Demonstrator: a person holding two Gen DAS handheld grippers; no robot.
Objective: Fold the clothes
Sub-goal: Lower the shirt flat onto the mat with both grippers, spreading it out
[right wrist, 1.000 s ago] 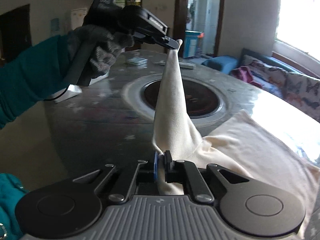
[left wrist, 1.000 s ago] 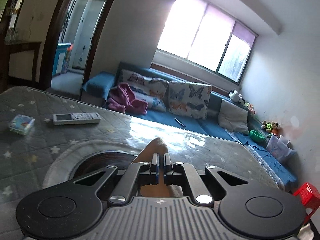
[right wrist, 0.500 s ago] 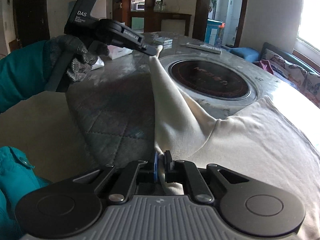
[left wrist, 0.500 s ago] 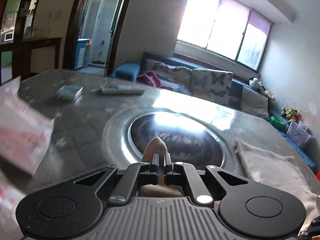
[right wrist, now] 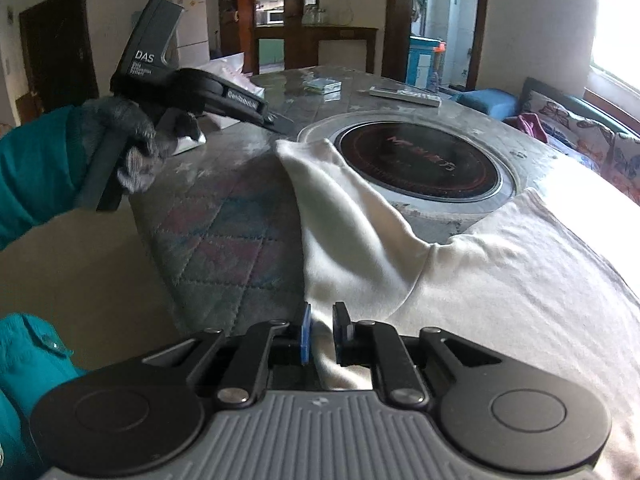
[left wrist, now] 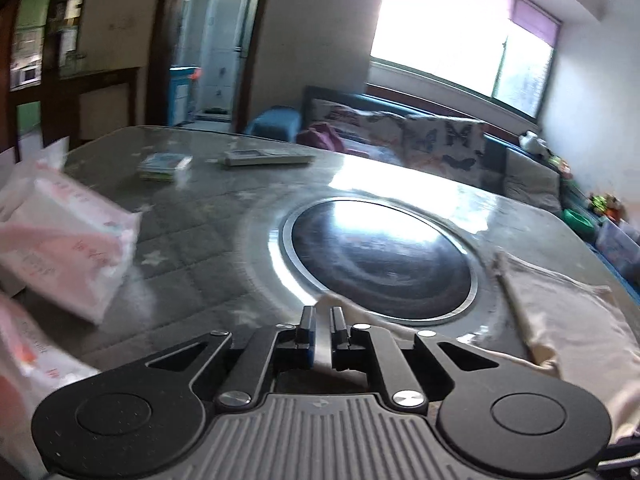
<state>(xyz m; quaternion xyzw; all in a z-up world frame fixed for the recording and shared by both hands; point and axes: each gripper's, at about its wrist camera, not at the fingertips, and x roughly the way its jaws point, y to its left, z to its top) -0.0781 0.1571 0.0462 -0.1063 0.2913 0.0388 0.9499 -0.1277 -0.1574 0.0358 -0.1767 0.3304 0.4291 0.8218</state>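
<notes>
Both jaws opening: left gripper (left wrist: 320, 330) clear of cream cotton T-shirt (right wrist: 500, 280) on quilted grey table (right wrist: 224, 232), right gripper (right wrist: 321, 334) astride sleeve (right wrist: 340, 208), which may snag and unfold.

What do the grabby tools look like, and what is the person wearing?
Both tools are black with grey ribbed bodies and two round discs: the right tool has one blue pad. The left tool has white "DAS" lettering on its handle. A grey knitted glove and teal sleeve show.
</notes>
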